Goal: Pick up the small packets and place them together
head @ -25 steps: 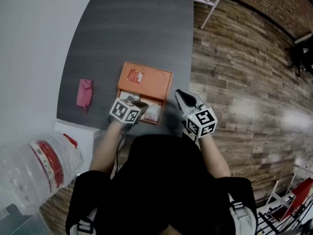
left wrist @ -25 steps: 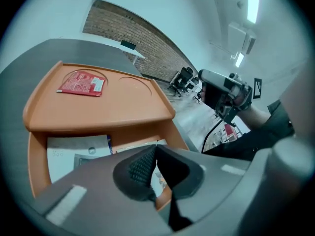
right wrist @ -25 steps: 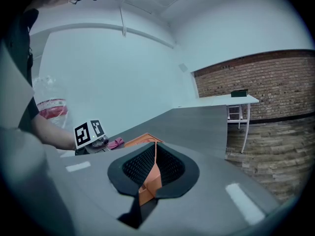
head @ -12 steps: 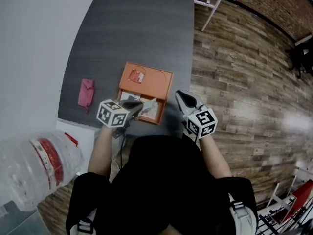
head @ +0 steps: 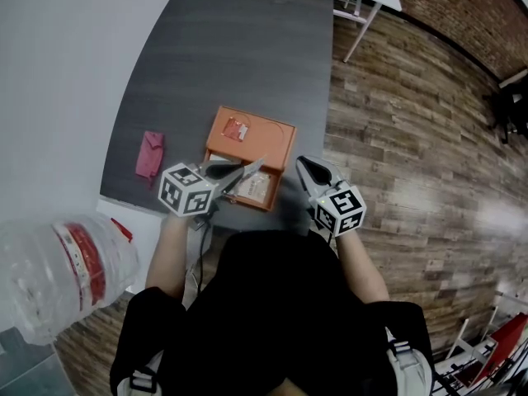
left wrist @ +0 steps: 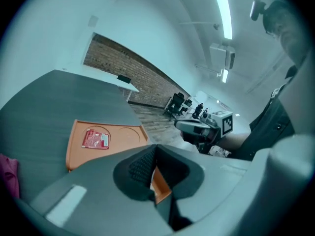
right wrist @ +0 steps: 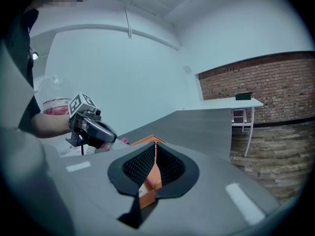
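An orange tray (head: 280, 143) lies at the near edge of the dark grey table (head: 231, 48). A red small packet (head: 237, 128) rests in the tray's far half and also shows in the left gripper view (left wrist: 96, 139). Pale packets (head: 258, 190) fill its near compartment. My left gripper (head: 247, 174) hovers over that compartment, turned on its side and shut; nothing shows between its fingers (left wrist: 142, 166). My right gripper (head: 304, 162) hangs shut just right of the tray, holding nothing, with the tray's orange showing beyond its tips (right wrist: 155, 149).
A pink folded item (head: 149, 153) lies on the table left of the tray. A large clear water bottle (head: 58, 271) stands at the lower left, off the table. Wood floor (head: 412, 139) runs along the right, with a white table's legs (head: 359, 23) beyond.
My left gripper has drawn back to the left and rolled onto its side, its marker cube shifting left. The right gripper has stayed put.
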`<action>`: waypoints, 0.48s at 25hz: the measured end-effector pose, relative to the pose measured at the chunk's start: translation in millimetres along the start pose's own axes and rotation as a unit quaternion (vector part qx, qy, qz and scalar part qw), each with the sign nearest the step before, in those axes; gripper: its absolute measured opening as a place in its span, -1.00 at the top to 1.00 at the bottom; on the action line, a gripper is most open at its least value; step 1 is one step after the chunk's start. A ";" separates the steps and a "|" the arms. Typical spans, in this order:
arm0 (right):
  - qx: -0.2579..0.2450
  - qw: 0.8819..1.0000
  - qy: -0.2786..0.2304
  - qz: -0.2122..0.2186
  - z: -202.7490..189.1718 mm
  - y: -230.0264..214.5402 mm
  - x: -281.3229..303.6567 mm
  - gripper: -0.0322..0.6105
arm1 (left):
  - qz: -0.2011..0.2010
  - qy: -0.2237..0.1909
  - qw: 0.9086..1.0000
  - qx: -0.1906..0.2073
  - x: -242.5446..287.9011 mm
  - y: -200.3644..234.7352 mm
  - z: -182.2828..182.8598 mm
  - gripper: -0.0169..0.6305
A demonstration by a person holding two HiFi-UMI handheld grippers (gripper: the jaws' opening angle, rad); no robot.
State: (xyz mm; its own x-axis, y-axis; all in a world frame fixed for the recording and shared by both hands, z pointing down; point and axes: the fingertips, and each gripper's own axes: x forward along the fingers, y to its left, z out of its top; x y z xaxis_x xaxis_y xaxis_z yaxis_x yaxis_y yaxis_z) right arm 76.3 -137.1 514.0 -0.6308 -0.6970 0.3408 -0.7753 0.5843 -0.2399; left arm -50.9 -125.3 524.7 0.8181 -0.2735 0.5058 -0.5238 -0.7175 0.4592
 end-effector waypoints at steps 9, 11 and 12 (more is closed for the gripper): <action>0.010 1.000 -0.008 -0.011 0.9 -8.3 -10.8 0.87 | 0.062 -0.090 0.994 -0.004 29.2 22.3 40.3 0.94; 0.013 1.000 -0.010 -0.016 0.2 -11.0 -13.8 0.87 | 0.055 -0.110 0.992 -0.018 38.2 20.3 50.5 0.94; 0.014 1.000 -0.011 -0.018 -0.6 -12.7 -15.3 0.87 | 0.048 -0.122 0.991 -0.029 42.4 18.3 56.1 0.95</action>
State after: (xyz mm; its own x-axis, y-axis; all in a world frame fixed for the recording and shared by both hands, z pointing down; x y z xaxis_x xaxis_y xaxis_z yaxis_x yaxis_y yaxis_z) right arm 95.9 -133.6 512.4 -0.6023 -0.7267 0.3304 -0.7983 0.5464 -0.2534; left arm -12.5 -185.9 513.7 0.7935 -0.4908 0.3599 -0.6086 -0.6451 0.4621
